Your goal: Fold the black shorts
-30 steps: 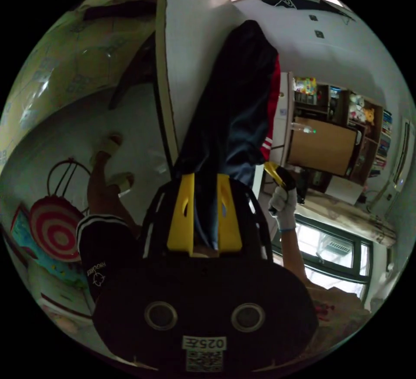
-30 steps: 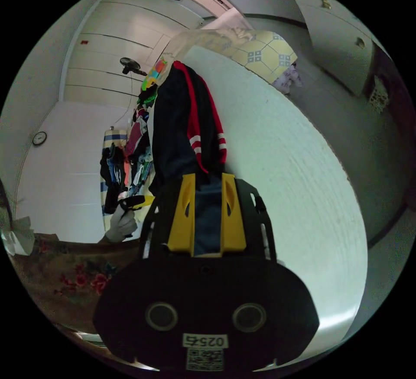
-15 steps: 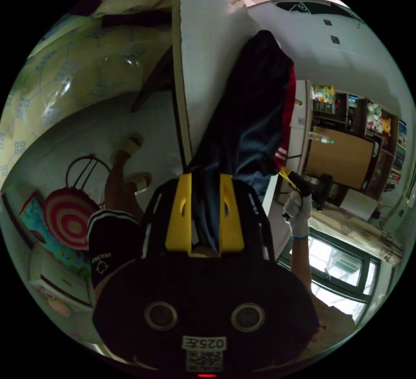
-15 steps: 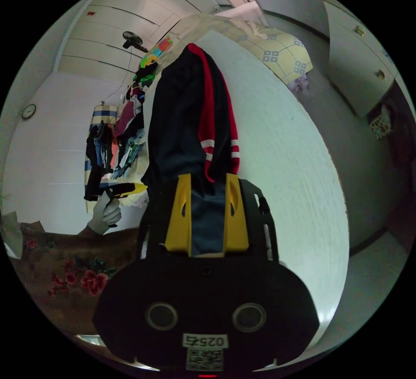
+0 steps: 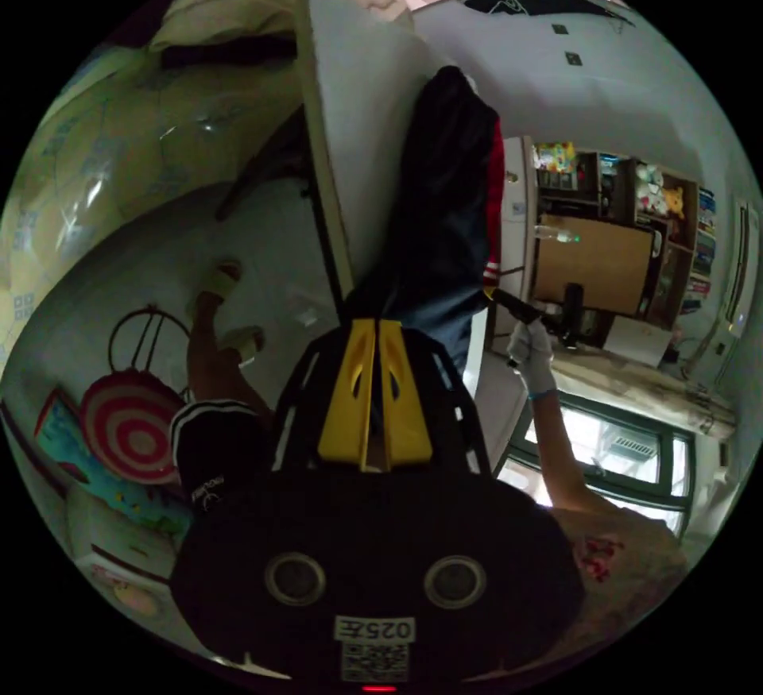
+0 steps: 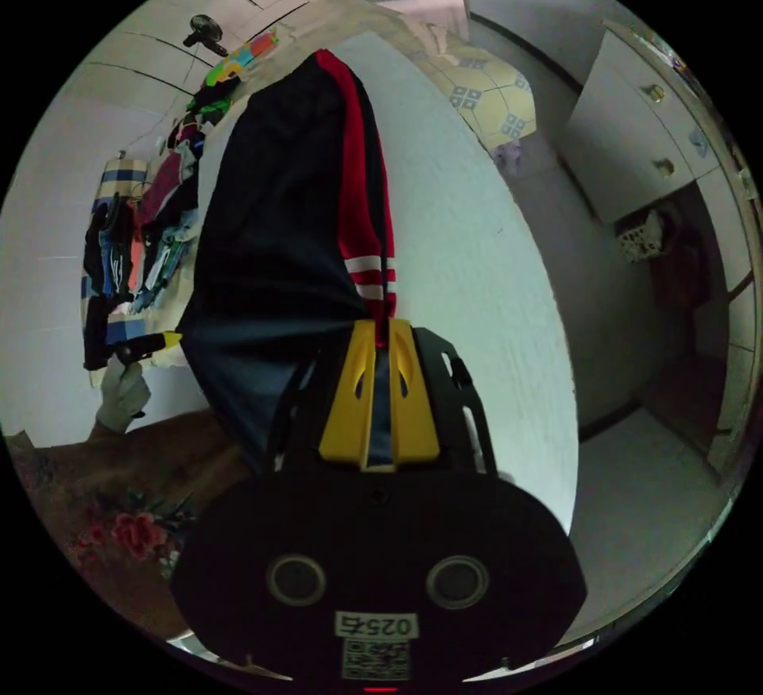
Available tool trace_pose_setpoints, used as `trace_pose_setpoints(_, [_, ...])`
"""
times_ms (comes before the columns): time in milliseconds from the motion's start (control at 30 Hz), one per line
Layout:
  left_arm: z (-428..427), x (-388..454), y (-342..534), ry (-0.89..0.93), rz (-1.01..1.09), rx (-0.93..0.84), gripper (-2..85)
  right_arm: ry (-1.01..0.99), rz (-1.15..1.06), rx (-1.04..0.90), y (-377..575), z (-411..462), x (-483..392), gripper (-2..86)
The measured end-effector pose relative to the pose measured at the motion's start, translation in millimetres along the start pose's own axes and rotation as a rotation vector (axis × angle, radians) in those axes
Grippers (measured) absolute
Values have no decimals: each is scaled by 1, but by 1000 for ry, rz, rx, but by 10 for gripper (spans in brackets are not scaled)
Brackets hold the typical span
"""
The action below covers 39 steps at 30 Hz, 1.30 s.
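Two yellow-jawed grippers pinching the black shorts with red side stripes (image 6: 286,234), one at each end of the near edge. Hanging between them and trailing away onto the white tabletop (image 6: 477,266), with the far part of the cloth lying on that board. Left gripper (image 5: 377,330) squeezing down to a narrow gap, both jaws pressing a thin fold of the dark fabric (image 5: 445,202). Right gripper (image 6: 380,333) likewise nearly closed, clamping the cloth just below the red and white striped band. Appearing in the left gripper view off to the right, a white-gloved hand (image 5: 531,345) gripping the other tool beside the edge of the shorts. Showing in the right gripper view at the left, a gloved hand (image 6: 123,397) holding the other yellow-tipped tool. Standing below the table edge in the left gripper view, a person's bare legs and sandalled feet (image 5: 218,306) on the pale floor. Hanging behind in the right gripper view, colourful clothes on a rack (image 6: 151,234) against the wall.
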<state>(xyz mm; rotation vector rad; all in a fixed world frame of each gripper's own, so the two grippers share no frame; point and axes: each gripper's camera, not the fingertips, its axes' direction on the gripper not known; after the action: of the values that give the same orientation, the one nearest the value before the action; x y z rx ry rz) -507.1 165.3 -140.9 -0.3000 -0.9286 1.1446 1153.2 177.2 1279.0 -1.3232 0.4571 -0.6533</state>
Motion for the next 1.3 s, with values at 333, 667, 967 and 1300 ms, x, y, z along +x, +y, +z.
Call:
trace_pose_setpoints(333, [-10, -70, -8, 200, -108, 8, 50, -221, 107, 69, 4, -8, -6, 108])
trace_pose_setpoints(667, [55, -46, -42, 68, -49, -258, 0, -49, 214, -59, 107, -3, -35, 64])
trace_pose_setpoints(967, [139, -10, -32, -31, 36, -392, -8, 350, 176, -102, 121, -31, -67, 3])
trace_pose_setpoints(1300, [148, 15, -43, -95, 186, -250, 2, 143, 407, 15, 147, -107, -55, 67])
